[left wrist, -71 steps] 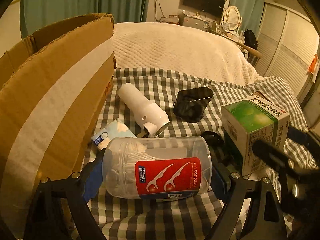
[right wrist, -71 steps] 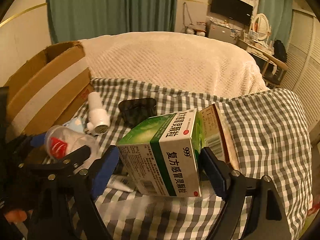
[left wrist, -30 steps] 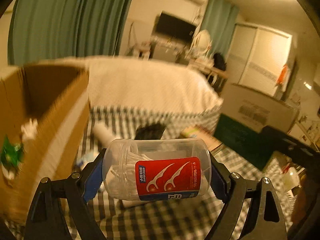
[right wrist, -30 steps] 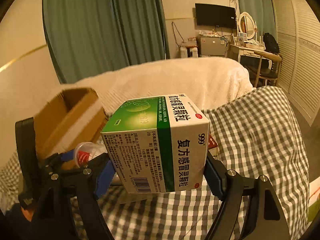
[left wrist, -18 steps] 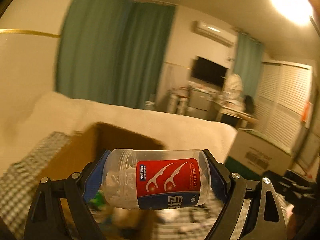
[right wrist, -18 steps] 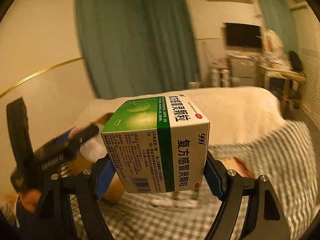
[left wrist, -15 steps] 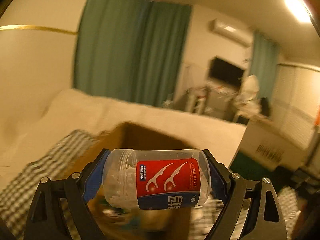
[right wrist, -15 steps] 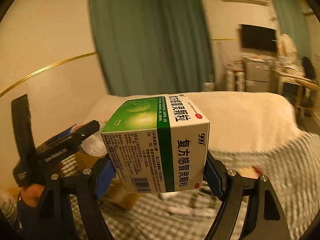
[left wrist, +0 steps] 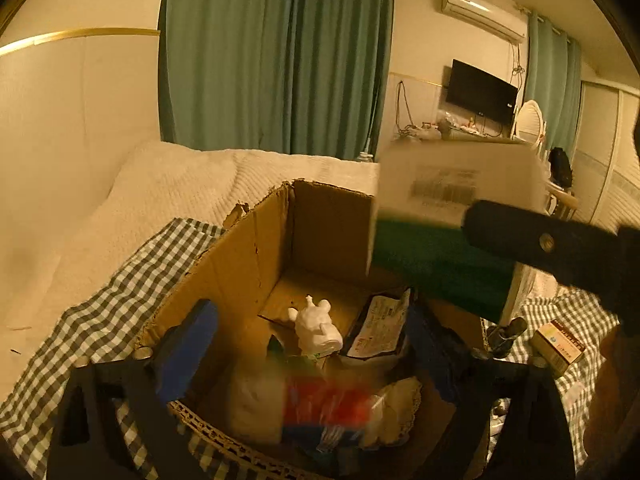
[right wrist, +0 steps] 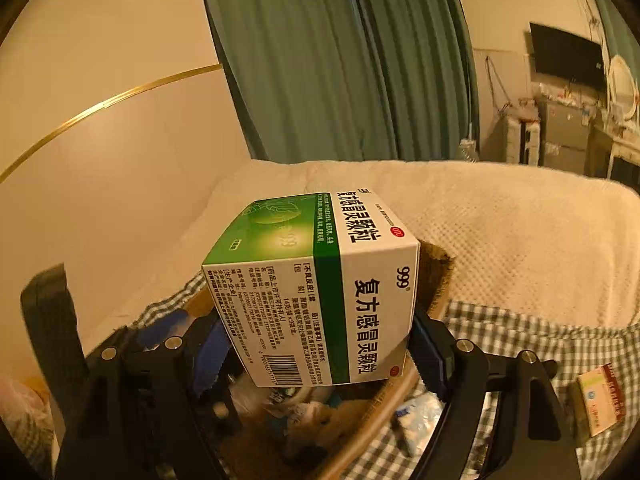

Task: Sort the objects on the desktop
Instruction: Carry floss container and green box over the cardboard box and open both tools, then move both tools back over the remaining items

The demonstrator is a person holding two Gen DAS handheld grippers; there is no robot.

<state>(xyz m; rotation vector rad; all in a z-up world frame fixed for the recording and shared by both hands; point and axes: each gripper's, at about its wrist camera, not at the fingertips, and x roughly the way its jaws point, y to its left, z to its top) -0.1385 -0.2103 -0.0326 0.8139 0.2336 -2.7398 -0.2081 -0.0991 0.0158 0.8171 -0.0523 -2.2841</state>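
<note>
My left gripper has its jaws wide, and the blurred floss jar sits loose below them at 6 o'clock, inside the cardboard box. My right gripper clamps the medicine box above the rim; releasing from here, I judge it could clip the edge and tumble onto the bed

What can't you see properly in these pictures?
- floss pick jar: left wrist view, motion-blurred, label unreadable.
- medicine box: left wrist view, blurred, barcode unreadable.
- cardboard box contents: right wrist view, mostly hidden behind the medicine box.
</note>
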